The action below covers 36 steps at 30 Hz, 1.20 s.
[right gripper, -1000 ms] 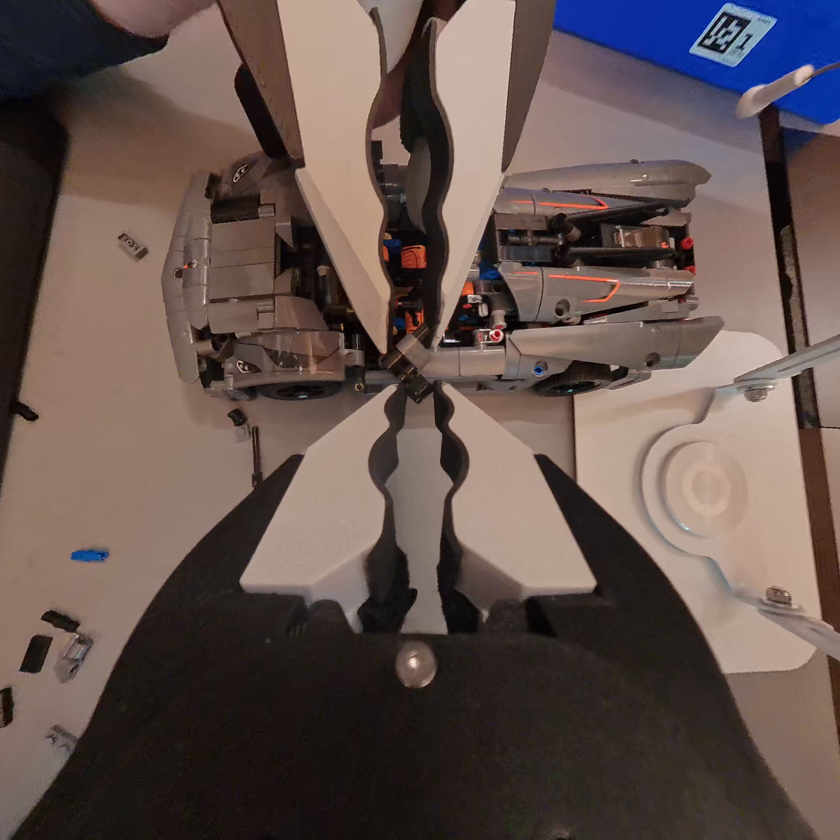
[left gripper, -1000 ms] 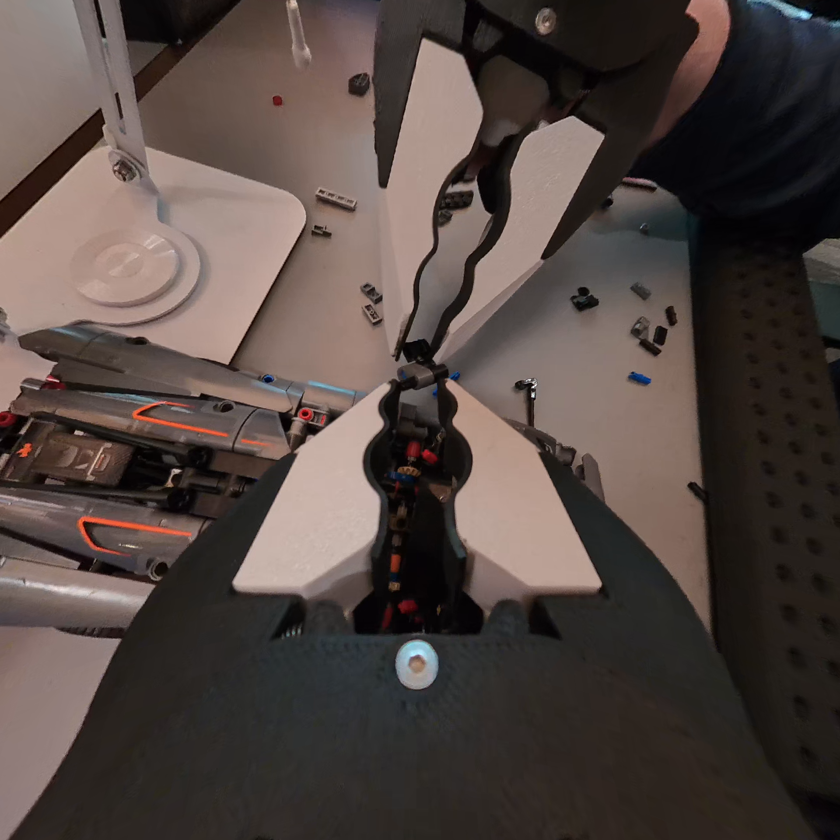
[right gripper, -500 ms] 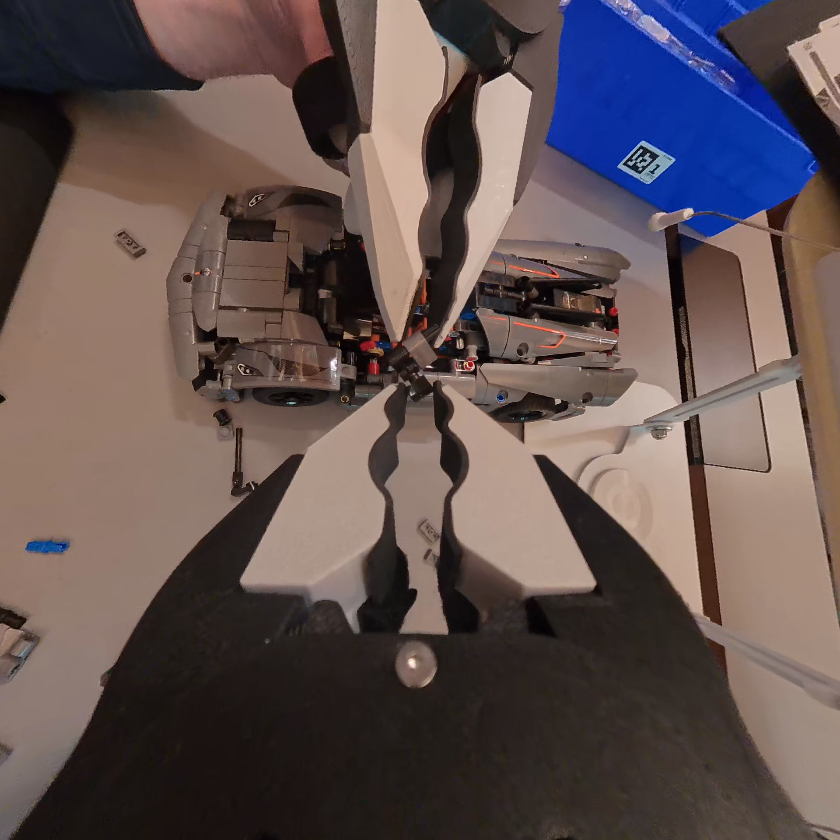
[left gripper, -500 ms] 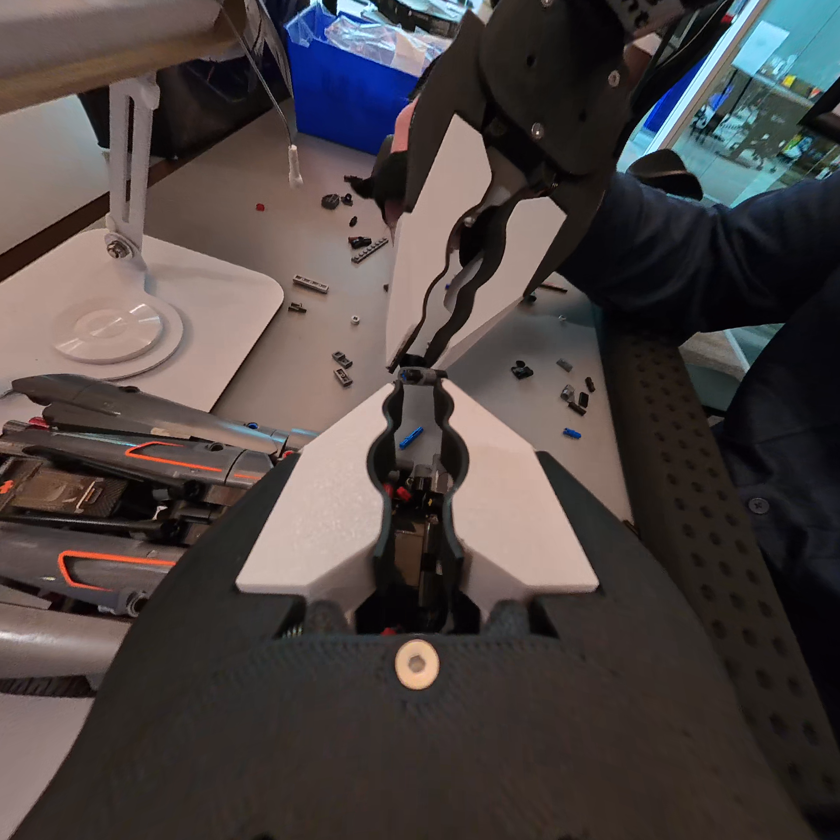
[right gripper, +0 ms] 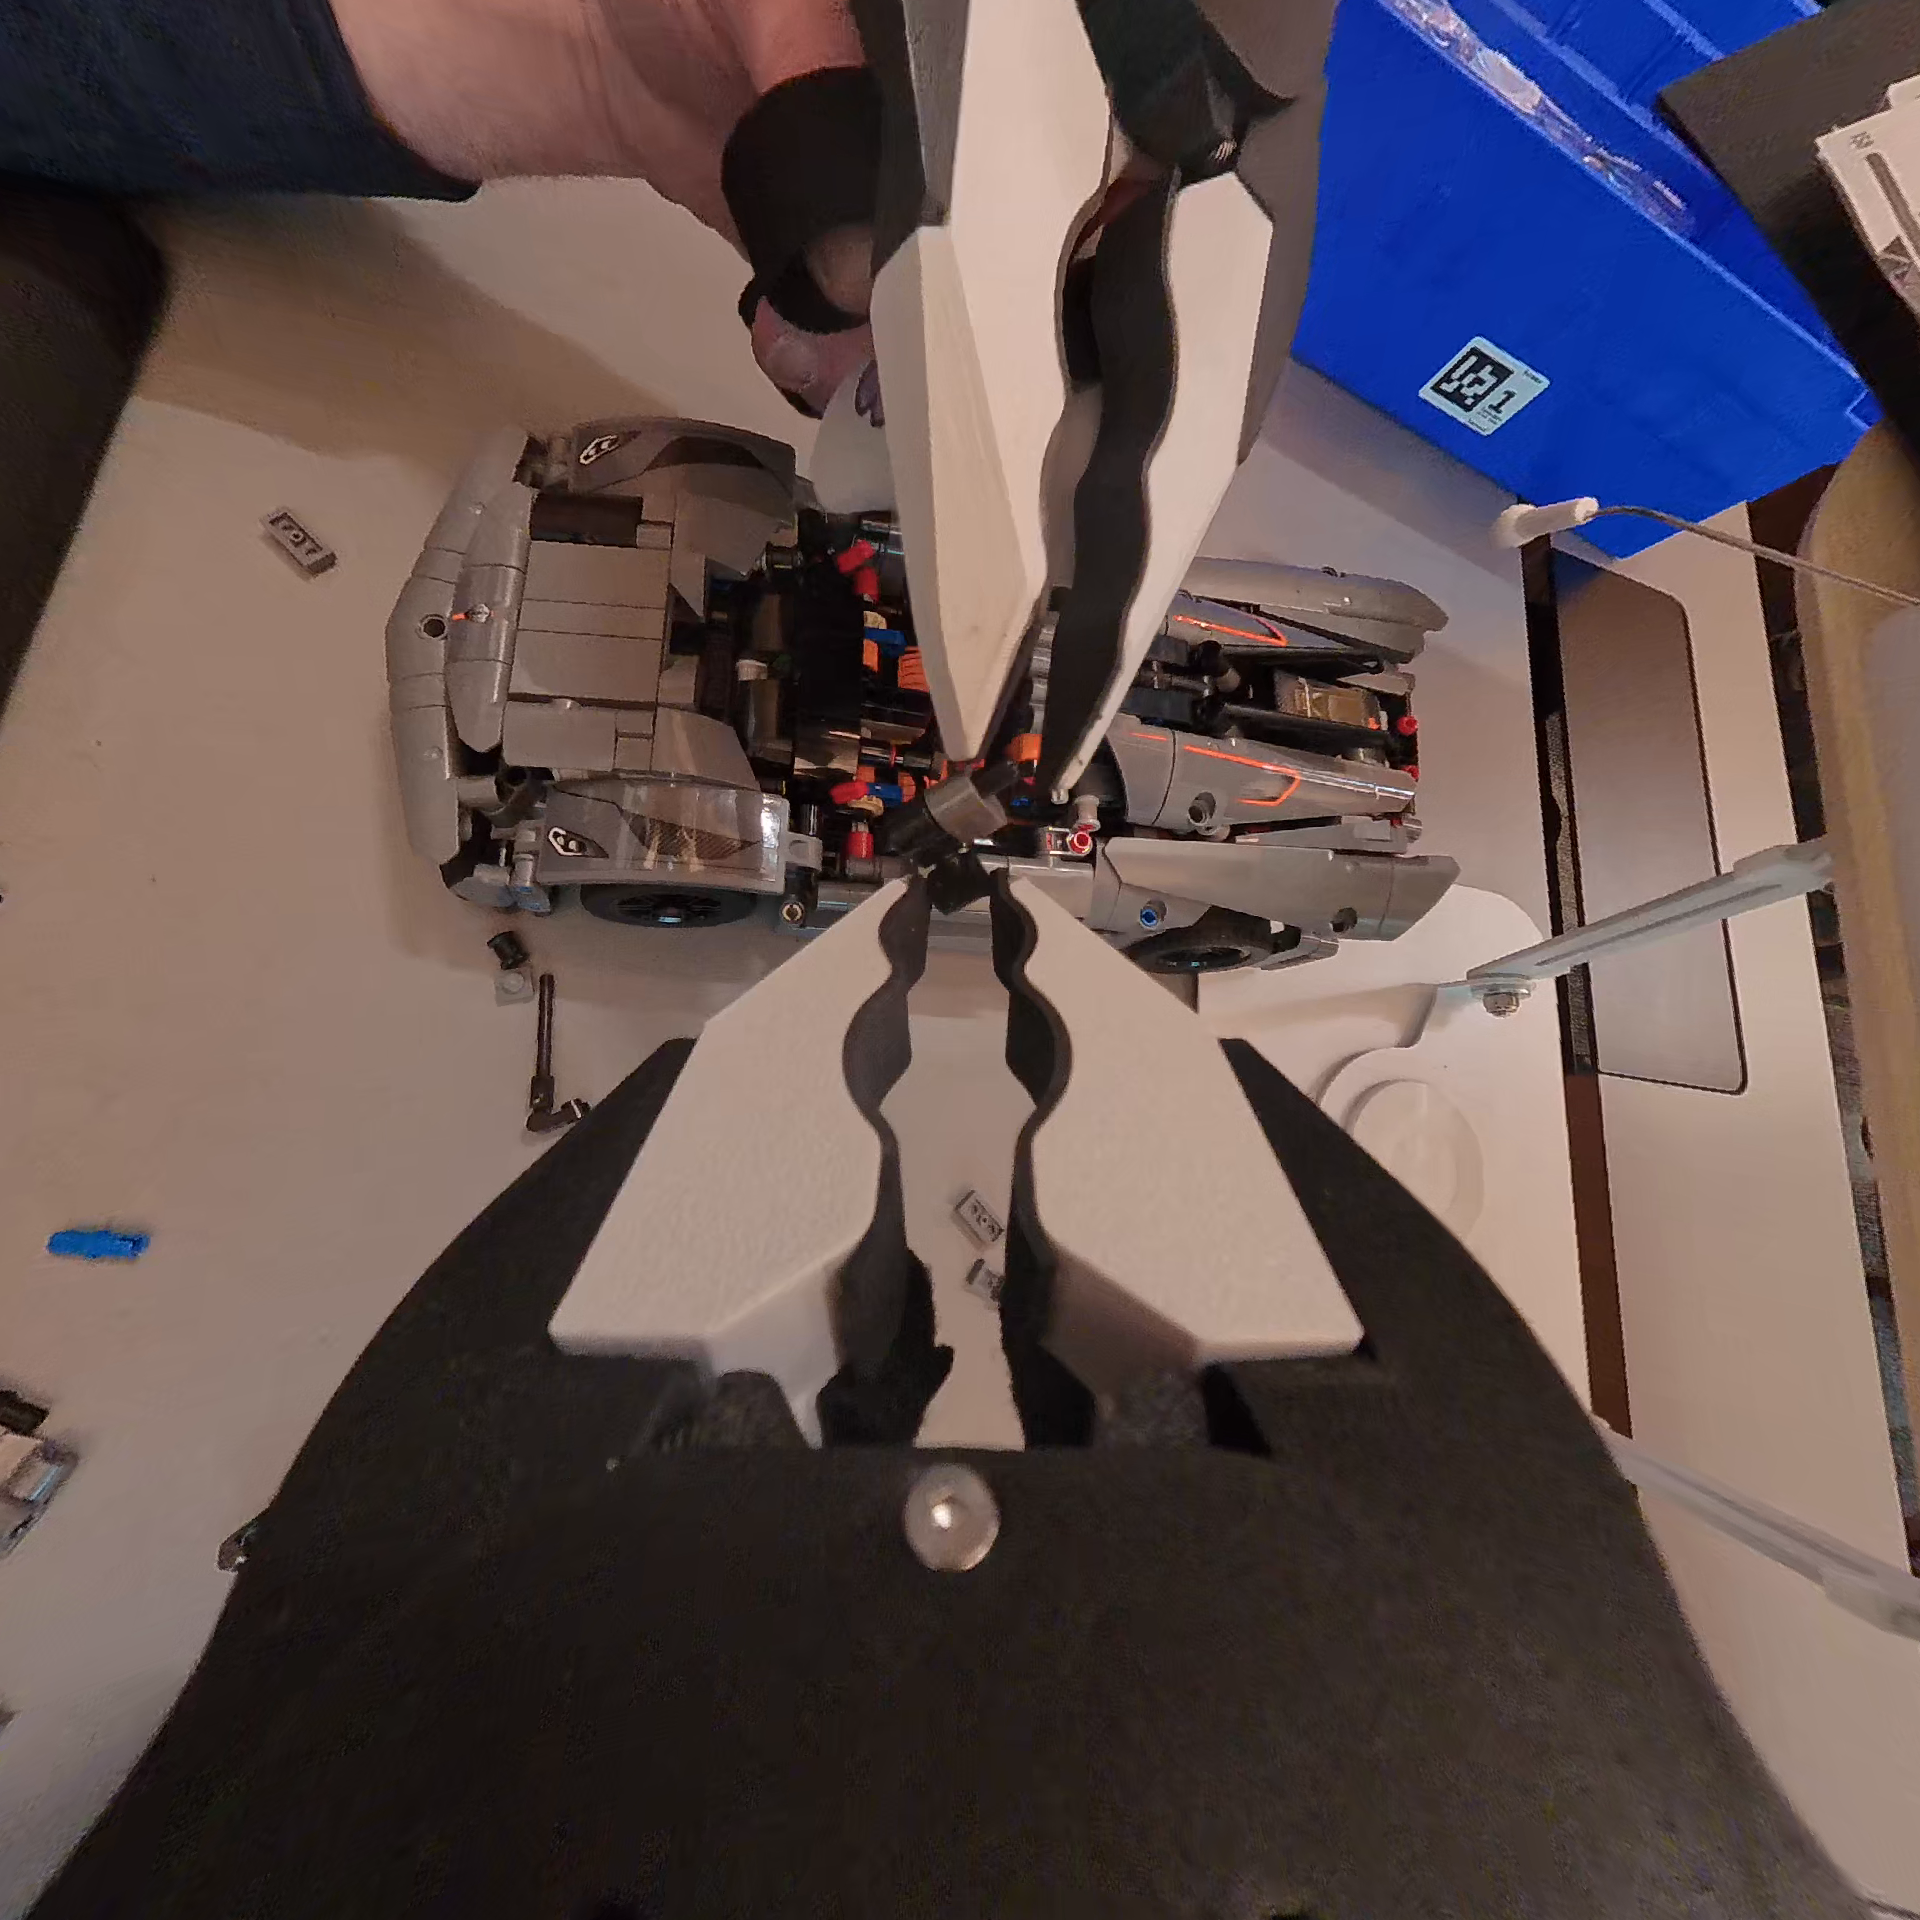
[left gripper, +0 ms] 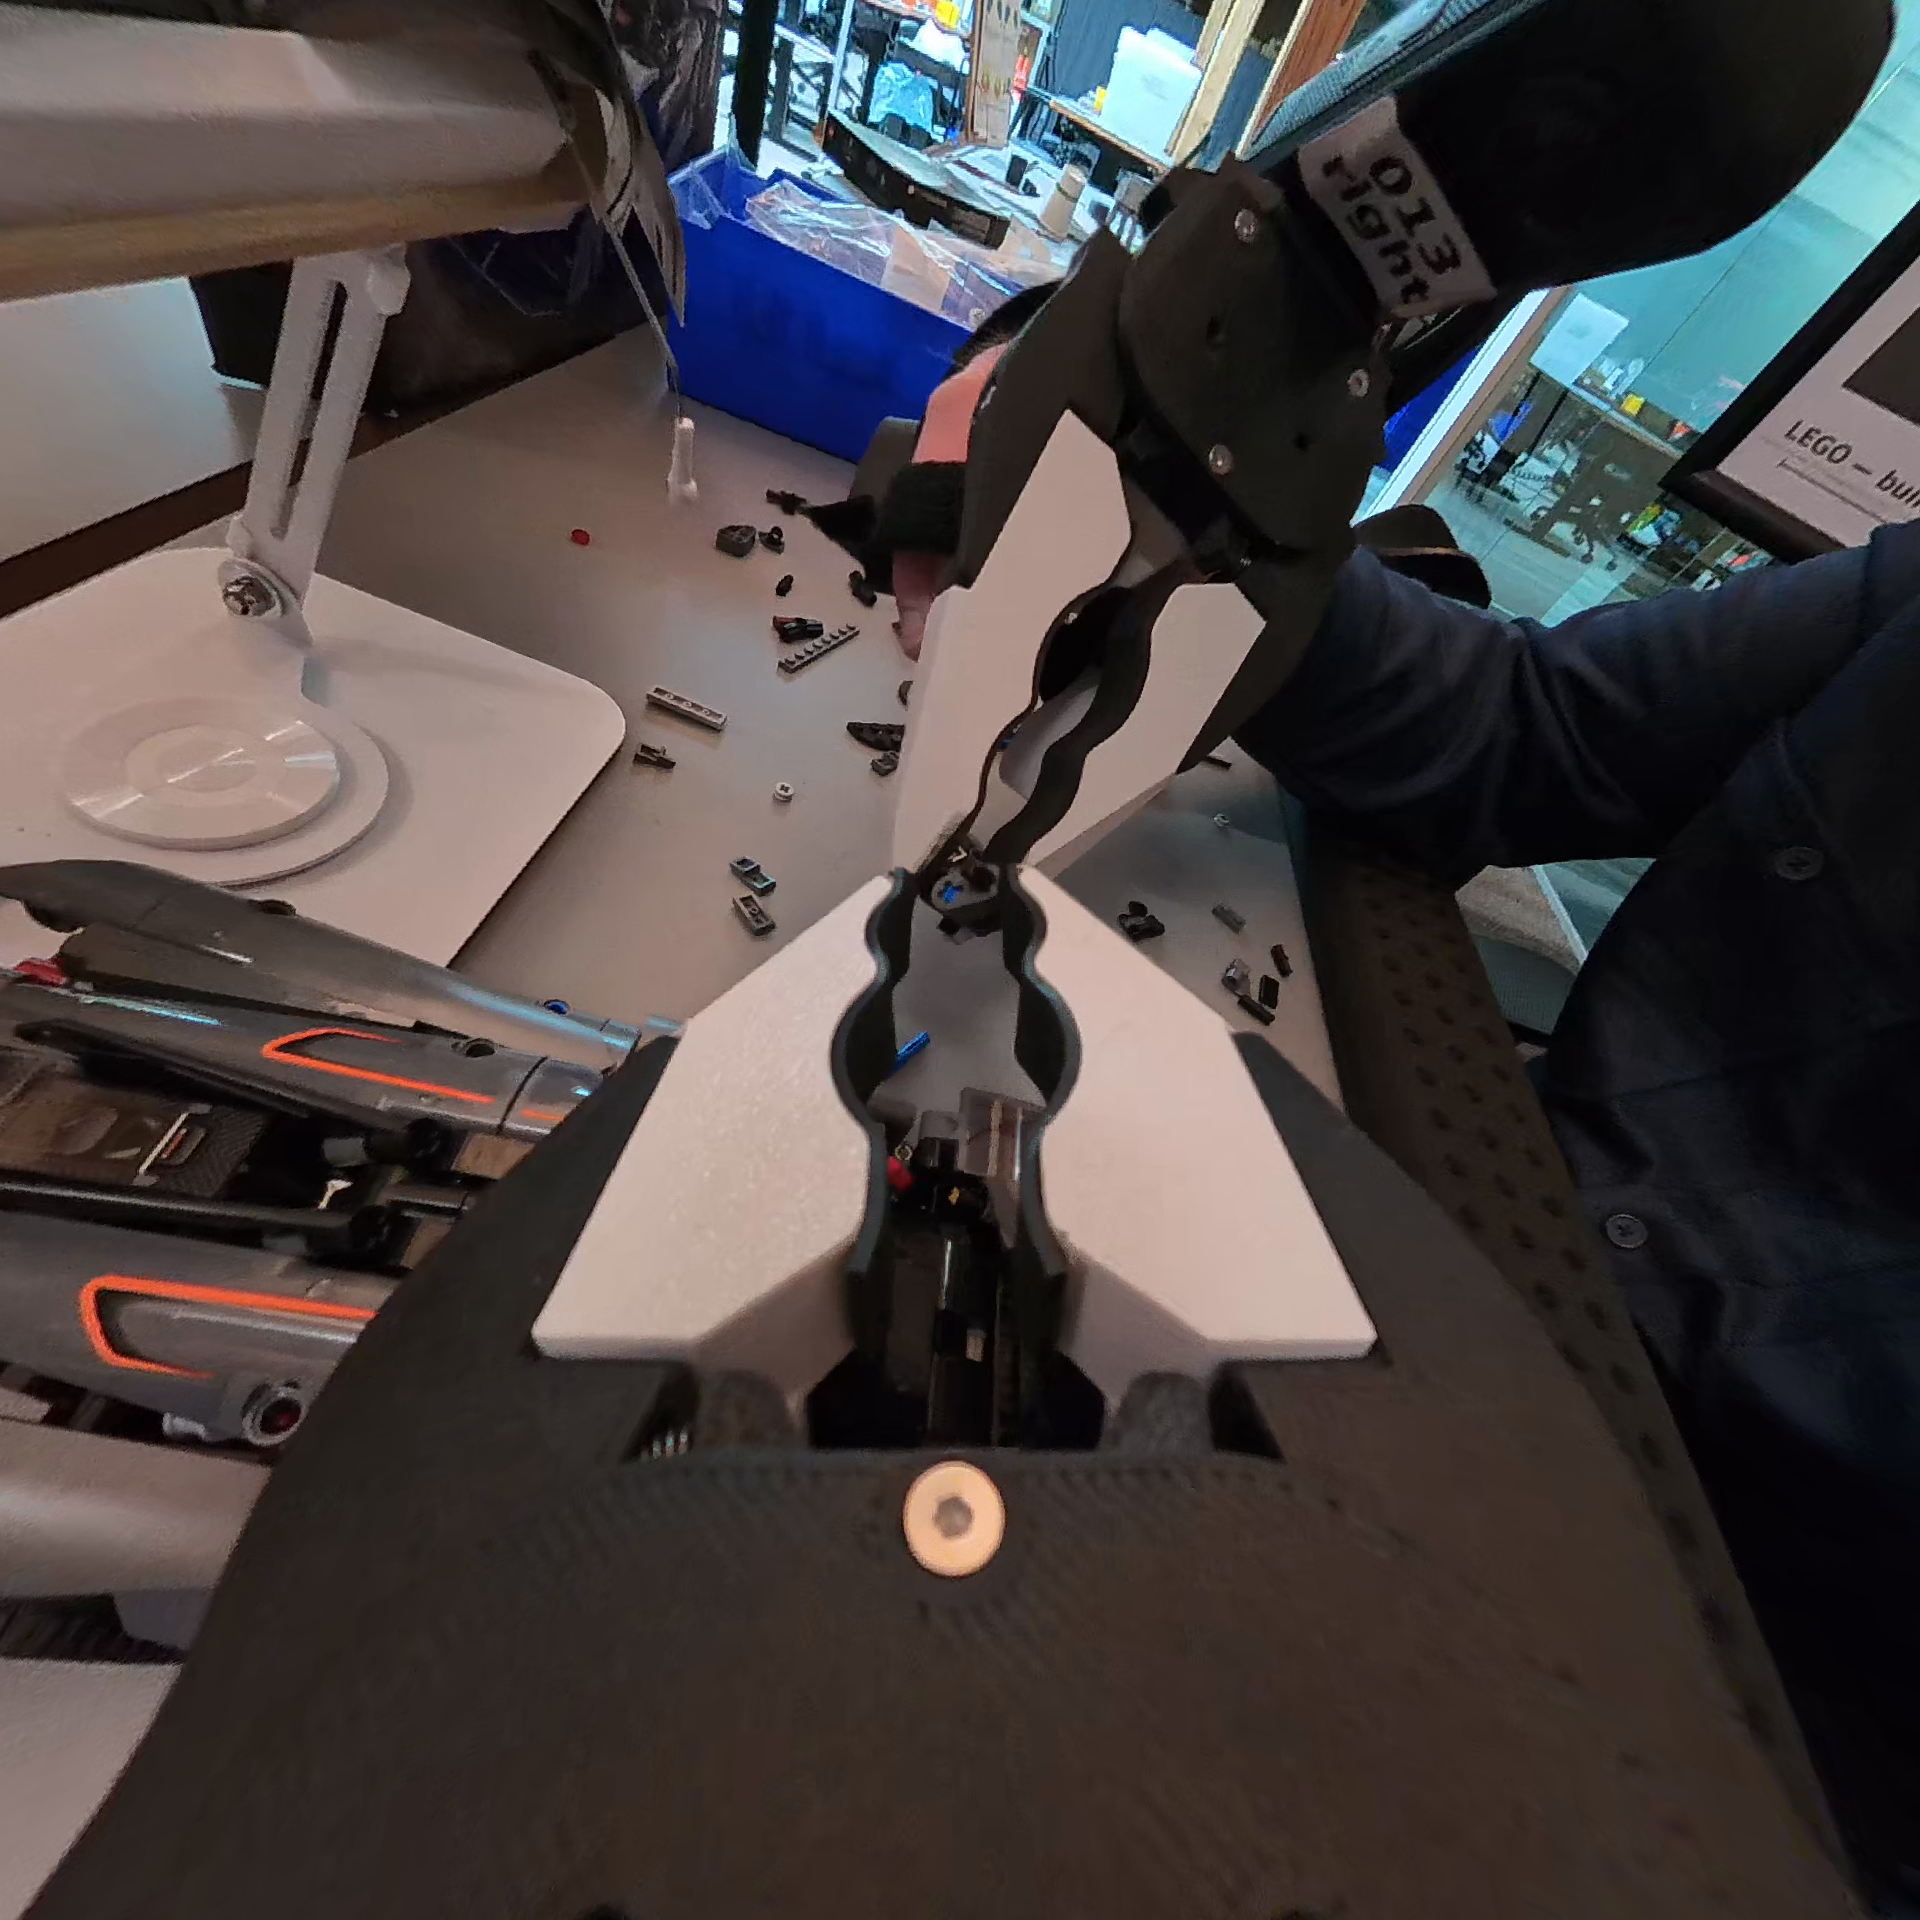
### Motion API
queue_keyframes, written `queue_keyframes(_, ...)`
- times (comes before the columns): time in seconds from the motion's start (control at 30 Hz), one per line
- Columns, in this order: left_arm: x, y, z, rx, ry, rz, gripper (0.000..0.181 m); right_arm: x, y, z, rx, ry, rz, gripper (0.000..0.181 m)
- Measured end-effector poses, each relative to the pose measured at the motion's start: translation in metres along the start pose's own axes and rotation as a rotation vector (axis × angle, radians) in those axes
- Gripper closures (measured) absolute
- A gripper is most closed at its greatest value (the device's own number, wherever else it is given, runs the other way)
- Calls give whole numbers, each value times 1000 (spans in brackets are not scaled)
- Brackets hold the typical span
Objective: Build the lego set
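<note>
A small grey and black lego piece (right gripper: pixel 958 808) is held in the air between both grippers, tip to tip, above the grey and orange lego car (right gripper: pixel 613 644). My right gripper (right gripper: pixel 952 889) is shut on its black end. My left gripper (left gripper: pixel 962 900) is shut on the same piece (left gripper: pixel 962 891) from the opposite side; it comes in from the top of the right wrist view (right gripper: pixel 992 767). The right gripper (left gripper: pixel 966 847) hangs down from above in the left wrist view. The car (left gripper: pixel 312 1049) lies on the table at the left below my left gripper.
A white stand base (left gripper: pixel 468 727) lies beside the car's rear. A blue bin (right gripper: pixel 1507 208) stands at the back. Several loose pieces (left gripper: pixel 821 649) are scattered on the table, with a blue pin (right gripper: pixel 99 1244) at the left. A black perforated mat (left gripper: pixel 1434 1039) runs along the right edge. Both grippers' tips are close together, under 4 cm apart.
Both grippers have risen together off the car with the small piece still held between them. The left wrist view has tilted up toward the room.
</note>
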<state>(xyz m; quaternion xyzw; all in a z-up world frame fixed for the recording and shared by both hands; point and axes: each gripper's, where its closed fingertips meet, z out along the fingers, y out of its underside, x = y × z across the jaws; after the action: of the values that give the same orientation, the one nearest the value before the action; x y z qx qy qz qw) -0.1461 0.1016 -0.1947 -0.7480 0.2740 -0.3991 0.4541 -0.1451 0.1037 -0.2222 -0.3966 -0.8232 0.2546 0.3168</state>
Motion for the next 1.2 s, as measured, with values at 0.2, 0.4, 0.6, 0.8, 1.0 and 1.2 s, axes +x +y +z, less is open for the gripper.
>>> queue_keyframes(0.2,-1,3,1,-12,0,7,170,-1,1,2,-10,-4,6,172)
queue_keyframes(0.4,1,2,1,-1,17,0,170,-1,3,3,-20,0,-2,172)
queue_keyframes(0.6,2,3,2,-11,25,3,176,-1,2,4,-9,-4,7,172)
queue_keyframes(0.8,4,2,1,-3,38,8,178,0,0,3,16,-1,5,171)
queue_keyframes(1.0,9,-6,-3,49,92,-5,179,-1,-8,-4,88,-19,2,167)
queue_keyframes(1.2,18,-16,-11,117,162,-27,179,-1,-16,-8,151,11,-73,167)
